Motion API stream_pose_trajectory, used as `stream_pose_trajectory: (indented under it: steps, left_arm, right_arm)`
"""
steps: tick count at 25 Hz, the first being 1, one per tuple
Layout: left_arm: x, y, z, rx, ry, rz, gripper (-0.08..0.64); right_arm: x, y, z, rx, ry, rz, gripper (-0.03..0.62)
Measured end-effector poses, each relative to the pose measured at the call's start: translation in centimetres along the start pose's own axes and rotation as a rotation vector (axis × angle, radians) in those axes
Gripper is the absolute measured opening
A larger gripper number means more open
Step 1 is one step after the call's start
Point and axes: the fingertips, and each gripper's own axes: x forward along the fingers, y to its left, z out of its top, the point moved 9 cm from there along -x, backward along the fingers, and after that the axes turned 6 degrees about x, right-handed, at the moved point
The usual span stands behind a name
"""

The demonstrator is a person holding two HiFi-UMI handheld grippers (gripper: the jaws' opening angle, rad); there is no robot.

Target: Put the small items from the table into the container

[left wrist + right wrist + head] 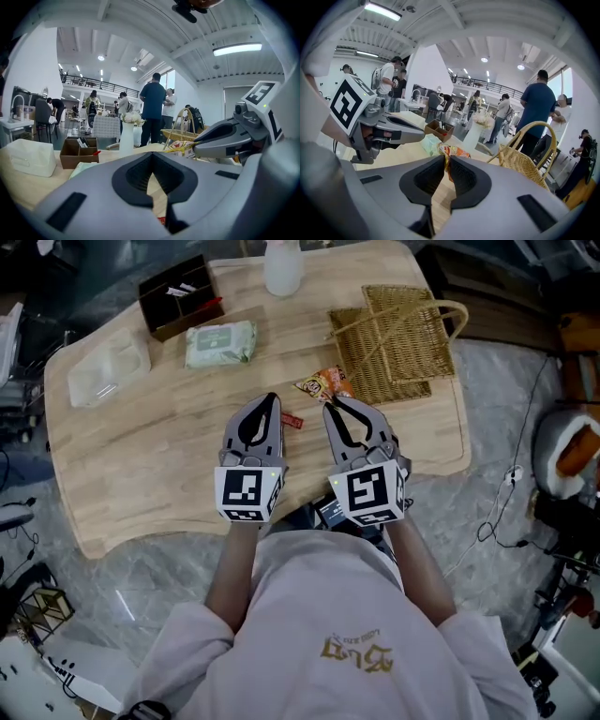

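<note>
- Left tongs (273, 399), grey with a square-marker cube at the back, hang above the pale wooden table (141, 456). Their jaws are pressed together at the tips, with nothing between them.
- Right tongs (329, 407) hang just beside them and point the same way. Their jaws stand narrow, pinched on the near edge of a crinkled orange snack packet (323, 383). The right gripper view shows a strip of the packet between the tips.
- The snack packet is just beside the near left corner of the woven wicker basket with a hoop handle (398, 338), and not inside it. The basket stands on the far right part of the table.
- A small flat red sachet (292, 421) lies on the table between the two pairs of tongs, and neither touches it.
- Further back on the left lie a soft pale green pack of wipes (220, 343) and a clear plastic lidded box (108, 371).
- Behind those stands a dark brown compartment box (178, 296), holding small things that cannot be made out.
- A white bottle-shaped vase (281, 268) stands at the far edge, and the gripper views show white flowers in it.
- The person holding the tongs wears a pale top (328, 643), with bare forearms reaching forward.
- Several people stand in the bright hall beyond the table, seen only in the gripper views.
</note>
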Motion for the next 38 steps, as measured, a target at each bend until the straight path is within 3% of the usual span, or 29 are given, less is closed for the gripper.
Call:
stream_pose_trajectory:
  steps: [17, 27, 38]
  left_arm:
    - [4.4, -2.9, 7.0, 0.037, -0.141, -0.077, -0.005]
    - [7.6, -5.6, 7.8, 0.051, -0.121, -0.112, -0.005]
    - [9.9, -6.7, 7.7, 0.055, -0.1, -0.125, -0.005]
  right_arm:
    - [-5.6, -6.8, 2.1, 0.061, -0.125, -0.142, 0.054]
    - [-6.0, -12.3, -0.2, 0.127, -0.1, -0.189, 0.054]
    - [-4.8, -14.9, -1.7, 0.152, -0.081, -0.218, 0.054]
